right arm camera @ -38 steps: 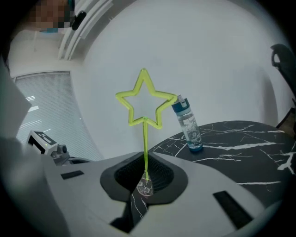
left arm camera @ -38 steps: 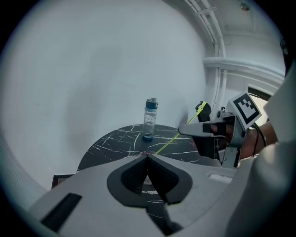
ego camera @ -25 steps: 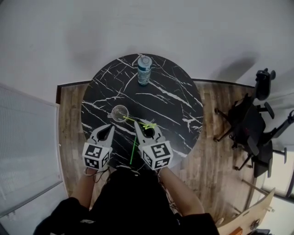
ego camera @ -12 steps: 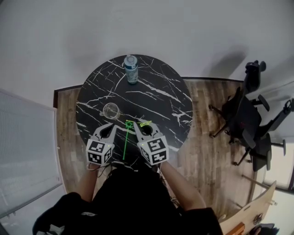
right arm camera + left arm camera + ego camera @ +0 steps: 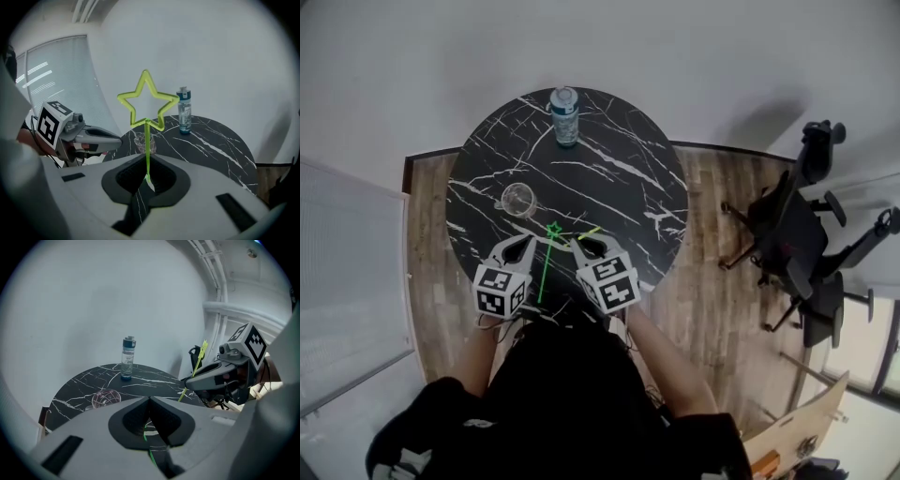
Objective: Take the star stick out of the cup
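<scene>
My right gripper [image 5: 582, 247] is shut on the lime-green star stick [image 5: 147, 107] and holds it upright, clear of the cup, with the star on top. From above the star [image 5: 589, 232] shows edge-on. A darker green star-and-line shape [image 5: 547, 267] on the glossy tabletop looks like its reflection. The clear glass cup [image 5: 517, 199] stands empty on the round black marble table [image 5: 619, 187], just beyond my left gripper [image 5: 517, 245], which is shut on nothing. The left gripper view shows the right gripper [image 5: 188, 380] with the stick [image 5: 200, 357] and the cup [image 5: 105, 398].
A water bottle [image 5: 564, 114] with a blue label stands near the table's far edge. Black office chairs [image 5: 797, 234] stand on the wooden floor to the right. A white blind [image 5: 56, 75] lies to the left, a white wall behind the table.
The stick leaned from the cup to my right gripper a second ago. It has since come out of the cup and stands upright in that gripper, drawn back toward me. The left gripper stays shut.
</scene>
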Tool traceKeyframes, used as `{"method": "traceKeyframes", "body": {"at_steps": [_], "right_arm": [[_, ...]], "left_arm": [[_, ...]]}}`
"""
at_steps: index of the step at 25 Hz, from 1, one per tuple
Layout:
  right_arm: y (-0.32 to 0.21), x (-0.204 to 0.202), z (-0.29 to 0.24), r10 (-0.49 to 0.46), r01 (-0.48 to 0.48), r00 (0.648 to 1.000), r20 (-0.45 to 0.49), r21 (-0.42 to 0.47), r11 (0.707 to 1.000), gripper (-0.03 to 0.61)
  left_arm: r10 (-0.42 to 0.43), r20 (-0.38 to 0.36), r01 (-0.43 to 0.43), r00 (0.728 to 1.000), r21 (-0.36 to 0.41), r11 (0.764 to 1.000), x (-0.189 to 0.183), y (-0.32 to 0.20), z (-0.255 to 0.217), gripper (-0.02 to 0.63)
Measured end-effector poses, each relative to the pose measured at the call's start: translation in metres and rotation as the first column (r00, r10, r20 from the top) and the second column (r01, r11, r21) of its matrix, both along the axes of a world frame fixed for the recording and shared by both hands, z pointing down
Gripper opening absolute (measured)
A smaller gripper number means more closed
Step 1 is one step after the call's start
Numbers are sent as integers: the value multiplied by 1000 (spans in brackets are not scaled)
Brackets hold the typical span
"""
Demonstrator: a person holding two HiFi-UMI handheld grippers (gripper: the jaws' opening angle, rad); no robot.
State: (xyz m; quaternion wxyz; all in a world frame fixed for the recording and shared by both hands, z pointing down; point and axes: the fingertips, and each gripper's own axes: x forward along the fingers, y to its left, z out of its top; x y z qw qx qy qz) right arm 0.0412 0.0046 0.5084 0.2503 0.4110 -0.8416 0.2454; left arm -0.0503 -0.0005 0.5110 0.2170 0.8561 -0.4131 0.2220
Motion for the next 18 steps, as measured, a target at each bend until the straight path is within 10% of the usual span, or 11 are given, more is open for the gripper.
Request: {"method": "traceKeyframes", "body": {"at_steps": [18], "right_arm": [[80,-18,78,-267,200,947,-177,-324,925,11]], "left_arm": [[-45,31,48,998,-85,995,-21,46,37,0]]}}
